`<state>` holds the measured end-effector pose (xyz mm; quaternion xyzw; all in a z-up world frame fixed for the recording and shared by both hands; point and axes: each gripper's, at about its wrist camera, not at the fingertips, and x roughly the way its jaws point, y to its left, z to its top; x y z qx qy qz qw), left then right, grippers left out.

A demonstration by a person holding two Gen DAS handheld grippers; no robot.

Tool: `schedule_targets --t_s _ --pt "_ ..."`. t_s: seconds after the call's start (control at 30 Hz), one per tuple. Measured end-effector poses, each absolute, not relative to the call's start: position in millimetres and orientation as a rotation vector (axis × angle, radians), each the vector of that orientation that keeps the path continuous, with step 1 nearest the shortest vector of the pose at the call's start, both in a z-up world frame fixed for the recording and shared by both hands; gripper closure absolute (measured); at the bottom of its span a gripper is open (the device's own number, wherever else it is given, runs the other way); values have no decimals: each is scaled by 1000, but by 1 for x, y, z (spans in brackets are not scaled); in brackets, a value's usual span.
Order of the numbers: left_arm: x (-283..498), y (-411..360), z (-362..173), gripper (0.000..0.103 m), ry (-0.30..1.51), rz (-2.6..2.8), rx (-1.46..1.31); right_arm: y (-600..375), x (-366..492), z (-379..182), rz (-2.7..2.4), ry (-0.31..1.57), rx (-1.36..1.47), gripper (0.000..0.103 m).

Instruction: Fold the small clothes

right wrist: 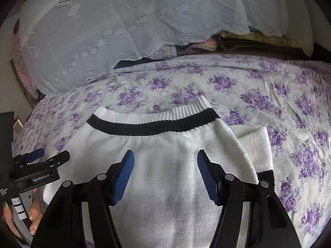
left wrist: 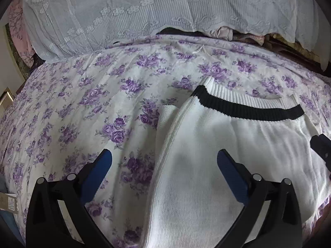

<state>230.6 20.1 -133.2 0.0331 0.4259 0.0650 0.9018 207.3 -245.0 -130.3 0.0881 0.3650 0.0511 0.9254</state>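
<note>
A white knit sweater (left wrist: 227, 144) (right wrist: 165, 142) with a black band (left wrist: 248, 107) (right wrist: 153, 127) under its ribbed edge lies flat on a purple-flowered bedsheet (left wrist: 82, 103) (right wrist: 269, 95). A folded-in part (left wrist: 165, 113) (right wrist: 256, 144) pokes out from under each side edge. My left gripper (left wrist: 164, 155) (right wrist: 51, 155) hovers open over the sweater's left edge, one finger above the sheet, the other above the knit. My right gripper (right wrist: 165, 154) hangs open over the sweater's middle, holding nothing; a dark piece of it (left wrist: 322, 146) shows at the right of the left wrist view.
A white lace cloth (left wrist: 124, 10) (right wrist: 103, 31) drapes over a pile along the back of the bed. Folded fabrics (left wrist: 238, 34) (right wrist: 238, 41) peek out beneath it. A person's hand (right wrist: 33, 210) grips the left gripper's handle. The flowered sheet stretches bare left and right of the sweater.
</note>
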Motion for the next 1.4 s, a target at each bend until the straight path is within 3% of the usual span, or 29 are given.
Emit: schedule_targets --t_s 0.13,0.57,0.83,1.4 --pt "240 28 -170 4 934 164 55 -258 221 -164 77 799 179 39" --pt "194 8 -141 5 870 87 66 -268 161 -139 122 733 256 39" --pt "182 -17 -159 4 877 83 159 -247 143 -159 124 778 119 26" --pt "160 -11 -151 4 868 64 116 -267 124 -153 137 745 225 27"
